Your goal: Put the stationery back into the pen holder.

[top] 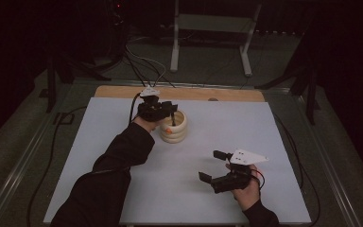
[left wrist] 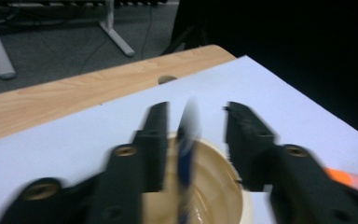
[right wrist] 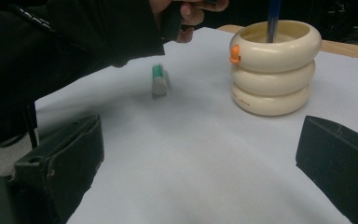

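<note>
- My left gripper (left wrist: 193, 140) hovers over the mouth of the cup (right wrist: 273, 67). Its jaws stand apart, with a gap on each side of the pen (left wrist: 186, 154) between them, so the pads are not pressing on it.
- The pen is dark blue and thin. It stands nearly upright with its lower end inside the cup and its top rising between my left jaws. In the left gripper view it is blurred, so I cannot make out any finer marks on it.
- The cup is cream-coloured and shaped like three fat rings stacked one on another. It has a smooth glossy wall and a small orange knob (right wrist: 234, 53) on the rim of the top ring.
- It stands upright on the white sheet (top: 123, 123) towards the far side, not far from the wooden table edge (top: 113, 91).
- From the right gripper view a short green and white cap-like piece (right wrist: 159, 80) lies on the sheet near the cup, under my left sleeve (top: 123, 151).
- My right gripper (top: 212, 165) rests low over the near right part of the sheet, well apart from the cup. Its jaws are spread wide with nothing between them.
</note>
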{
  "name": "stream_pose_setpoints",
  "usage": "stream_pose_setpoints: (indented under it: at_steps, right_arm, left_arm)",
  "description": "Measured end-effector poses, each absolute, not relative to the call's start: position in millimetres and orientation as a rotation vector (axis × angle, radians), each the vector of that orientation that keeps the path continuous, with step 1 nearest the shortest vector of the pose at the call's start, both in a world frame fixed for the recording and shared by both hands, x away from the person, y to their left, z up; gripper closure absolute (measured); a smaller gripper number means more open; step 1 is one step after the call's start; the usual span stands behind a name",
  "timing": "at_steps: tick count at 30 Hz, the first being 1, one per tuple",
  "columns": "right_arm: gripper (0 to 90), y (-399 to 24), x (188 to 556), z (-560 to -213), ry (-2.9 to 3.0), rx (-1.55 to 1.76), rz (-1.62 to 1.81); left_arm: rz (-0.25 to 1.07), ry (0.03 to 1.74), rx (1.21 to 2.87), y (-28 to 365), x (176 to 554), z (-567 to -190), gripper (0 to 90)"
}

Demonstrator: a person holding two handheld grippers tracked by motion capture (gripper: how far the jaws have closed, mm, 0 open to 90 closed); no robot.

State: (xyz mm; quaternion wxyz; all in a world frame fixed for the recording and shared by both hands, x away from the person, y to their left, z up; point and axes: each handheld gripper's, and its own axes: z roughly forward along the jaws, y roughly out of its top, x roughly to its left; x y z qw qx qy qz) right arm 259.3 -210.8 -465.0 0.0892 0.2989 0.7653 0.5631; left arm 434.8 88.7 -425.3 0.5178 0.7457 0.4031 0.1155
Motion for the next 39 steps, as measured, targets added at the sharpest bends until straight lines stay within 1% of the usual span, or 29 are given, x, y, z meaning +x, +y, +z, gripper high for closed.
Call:
stream_pose_setpoints:
  at_steps: [1,2,3,4,5,6,7,10,12,13,15,17,21,23,27,30,34,39]
  right_arm:
    - [1.0,-212,259,-464,2.27,0.891,1.68]
    - [1.0,-212,259,-464,2.27,0.891,1.68]
    - [1.1,-212,260,-464,2.266,0.895,1.685]
    - [1.1,-212,260,-464,2.266,0.895,1.685]
    - [1.1,-214,261,-463,2.257,0.897,1.698]
    - [1.1,-216,261,-462,2.254,0.903,1.7]
    - [1.1,-218,262,-459,2.245,0.904,1.704]
    - [1.1,-220,262,-456,2.23,0.904,1.701]
    - [1.1,-224,262,-451,2.231,0.898,1.696]
    - [1.0,-228,264,-447,2.228,0.899,1.708]
    - [1.0,-233,266,-443,2.242,0.905,1.699]
    - [1.0,-238,268,-440,2.24,0.91,1.688]
    - [1.0,-248,271,-436,2.222,0.904,1.678]
    - [1.0,-259,276,-435,2.204,0.912,1.667]
    - [1.0,-272,281,-437,2.197,0.933,1.64]
    - [1.1,-287,285,-441,2.201,0.955,1.552]
    - [1.1,-302,289,-446,2.262,1.015,1.524]
    - [1.1,-313,288,-452,2.262,1.057,1.486]
  left_arm:
    - [0.278,0.963,1.79,90,434,-423,40.1]
    - [0.292,0.961,1.785,90,432,-421,40.1]
    - [0.292,0.961,1.785,90,432,-421,36.6]
    - [0.311,0.957,1.78,92,429,-417,36.6]
    - [0.315,0.951,1.775,92,427,-416,27.8]
    - [0.322,0.951,1.773,93,425,-414,24.9]
    - [0.322,0.947,1.774,93,423,-412,18.0]
    - [0.31,0.937,1.764,96,416,-407,15.5]
    - [0.301,0.917,1.773,98,410,-405,9.3]
    - [0.298,0.902,1.775,98,407,-405,8.4]
    - [0.27,0.858,1.794,99,401,-404,0.5]
    - [0.234,0.811,1.783,103,391,-402,0.5]
    - [0.204,0.784,1.775,105,385,-402,0.5]
    - [0.191,0.726,1.765,107,374,-402,0.5]
    - [0.201,0.695,1.771,109,369,-403,0.5]
    - [0.189,0.647,1.766,112,359,-406,0.5]
    - [0.181,0.605,1.755,115,349,-410,0.5]
    - [0.181,0.574,1.738,116,341,-414,0.5]
